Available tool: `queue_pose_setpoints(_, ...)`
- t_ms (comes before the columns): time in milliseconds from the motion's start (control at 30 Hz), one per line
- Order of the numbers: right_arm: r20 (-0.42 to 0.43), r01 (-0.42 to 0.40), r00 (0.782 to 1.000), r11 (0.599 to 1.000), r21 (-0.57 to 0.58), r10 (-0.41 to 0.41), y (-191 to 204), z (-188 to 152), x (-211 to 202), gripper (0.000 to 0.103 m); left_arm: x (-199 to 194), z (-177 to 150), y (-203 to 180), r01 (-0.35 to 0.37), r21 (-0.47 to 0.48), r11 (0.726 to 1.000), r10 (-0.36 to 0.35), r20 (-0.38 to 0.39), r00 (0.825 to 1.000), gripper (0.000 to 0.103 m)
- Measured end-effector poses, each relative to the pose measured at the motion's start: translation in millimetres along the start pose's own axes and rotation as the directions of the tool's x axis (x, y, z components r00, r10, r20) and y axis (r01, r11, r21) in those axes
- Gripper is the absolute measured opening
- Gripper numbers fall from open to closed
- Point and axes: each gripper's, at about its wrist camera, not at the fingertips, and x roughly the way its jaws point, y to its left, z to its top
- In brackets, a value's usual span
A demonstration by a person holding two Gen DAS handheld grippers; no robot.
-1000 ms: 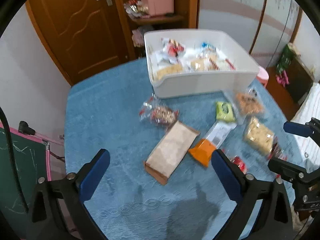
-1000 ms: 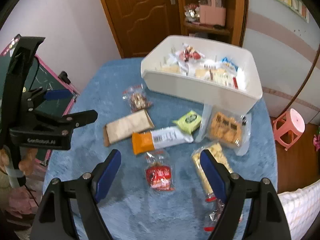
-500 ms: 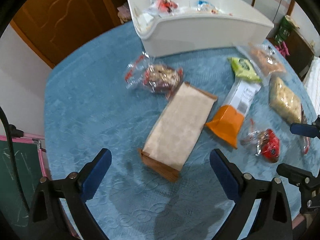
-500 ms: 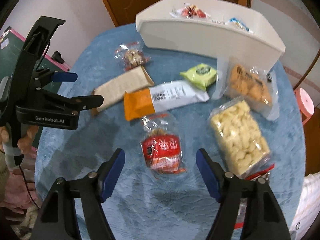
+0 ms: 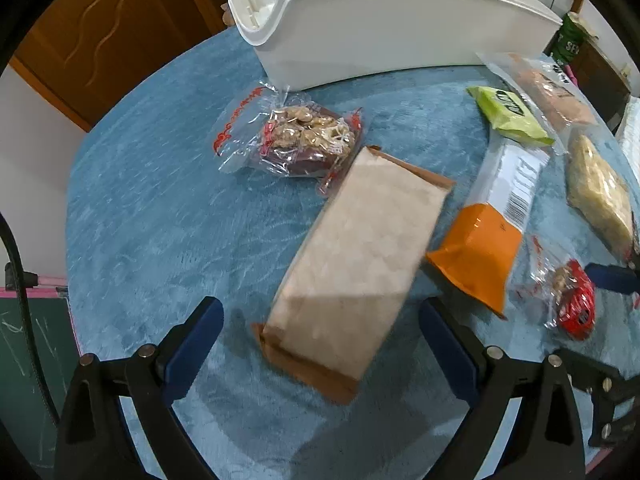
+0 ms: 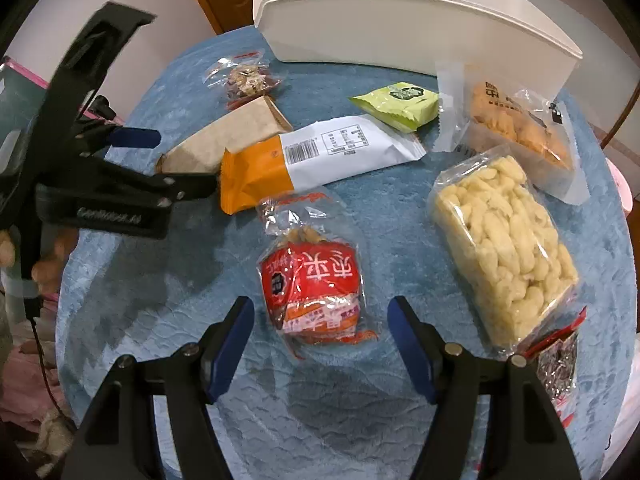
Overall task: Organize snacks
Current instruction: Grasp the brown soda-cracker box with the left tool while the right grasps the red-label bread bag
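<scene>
My left gripper (image 5: 320, 320) is open, its fingers straddling the near end of a long brown paper packet (image 5: 356, 256) on the blue tablecloth. My right gripper (image 6: 322, 328) is open, its fingers on either side of a red snack bag (image 6: 312, 292). The left gripper also shows in the right wrist view (image 6: 132, 160), over the brown packet (image 6: 224, 140). A white bin (image 5: 384, 20) holding several snacks stands at the back; it also shows in the right wrist view (image 6: 408, 28).
Loose on the cloth: an orange-and-white packet (image 6: 320, 160), a green packet (image 6: 396, 106), a clear bag of nuts (image 5: 300, 136), a bag of pale puffs (image 6: 504, 248), a bag of orange crackers (image 6: 516, 128). A wooden door (image 5: 100, 32) stands behind the table.
Both grippers have moved down and forward. The left now straddles the brown packet, the right the red bag. Both stay open.
</scene>
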Motion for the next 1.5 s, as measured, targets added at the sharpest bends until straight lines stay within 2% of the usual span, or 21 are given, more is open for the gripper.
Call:
queue_pose_setpoints(133, 0.015, 0.024, 1.0, 1.0, -0.018, -0.024, 3, -3, 1, 0.07, 8, 7, 5, 0.028, -0.03, 0.999, -0.029, -0.009, 1.0, 0.094)
queue_pose_setpoints(233, 0.026, 0.047, 0.999, 0.998, -0.03, -0.046, 7, -3, 2, 0.07, 10, 10, 8, 0.06, -0.049, 0.997, -0.06, -0.005, 0.998, 0.089)
queue_pose_setpoints(367, 0.037, 0.06, 0.998, 0.998, -0.032, -0.059, 8, -4, 2, 0.069, 8, 10, 14, 0.1, -0.068, 0.993, -0.1, 0.007, 0.995, 0.074)
queue_pose_setpoints(433, 0.04, 0.074, 0.997, 0.997, -0.034, -0.073, 7, -5, 1, 0.061, 6, 9, 12, 0.09, -0.072, 0.993, -0.09, 0.012, 0.996, 0.071)
queue_pose_setpoints(533, 0.047, 0.079, 0.996, 0.996, -0.028, -0.078, 5, -5, 0, 0.059, 2, 7, 11, 0.072, -0.092, 0.993, -0.071, 0.023, 0.997, 0.067)
queue_pose_setpoints(733, 0.055, 0.074, 0.996, 0.997, -0.017, -0.073, 1, -7, -6, 0.056, -6, -3, 7, 0.033, -0.174, 0.984, -0.025, 0.045, 0.999, 0.063)
queue_pose_setpoints(967, 0.052, 0.064, 0.997, 0.998, -0.014, -0.063, 4, -10, -10, 0.055, -27, -32, 1, -0.024, -0.273, 0.962, 0.042, 0.058, 0.997, 0.061)
queue_pose_setpoints(1167, 0.053, 0.04, 0.998, 0.999, -0.01, -0.039, 9, -18, -17, 0.055, -56, -66, 0, 0.024, -0.376, 0.926, 0.011, 0.09, 0.996, 0.059)
queue_pose_setpoints(1333, 0.086, 0.036, 0.996, 0.999, -0.02, -0.034, 14, -22, -32, 0.055, -77, -91, -1, 0.039, -0.394, 0.918, 0.012, 0.127, 0.992, 0.055)
queue_pose_setpoints(1367, 0.1, 0.035, 0.994, 0.999, -0.024, -0.033, 15, -24, -37, 0.055, -83, -91, -4, 0.037, -0.393, 0.919, 0.017, 0.133, 0.991, 0.051)
queue_pose_setpoints(1400, 0.116, 0.034, 0.993, 0.999, -0.026, -0.031, 15, -25, -43, 0.055, -89, -92, -5, 0.037, -0.394, 0.918, 0.02, 0.138, 0.99, 0.03)
queue_pose_setpoints(1433, 0.127, 0.032, 0.992, 0.999, -0.026, -0.029, 15, -27, -48, 0.055, -95, -93, -6, 0.048, -0.395, 0.918, 0.011, 0.146, 0.989, 0.014)
queue_pose_setpoints(1467, 0.144, 0.031, 0.989, 0.999, -0.028, -0.026, 15, -28, -54, 0.055, -95, -90, -6, 0.036, -0.399, 0.916, 0.02, 0.136, 0.991, 0.014)
queue_pose_setpoints(1500, 0.159, 0.031, 0.987, 0.999, -0.03, -0.026, 15, -29, -59, 0.055, -98, -92, -5, 0.056, -0.403, 0.914, -0.001, 0.135, 0.991, 0.01)
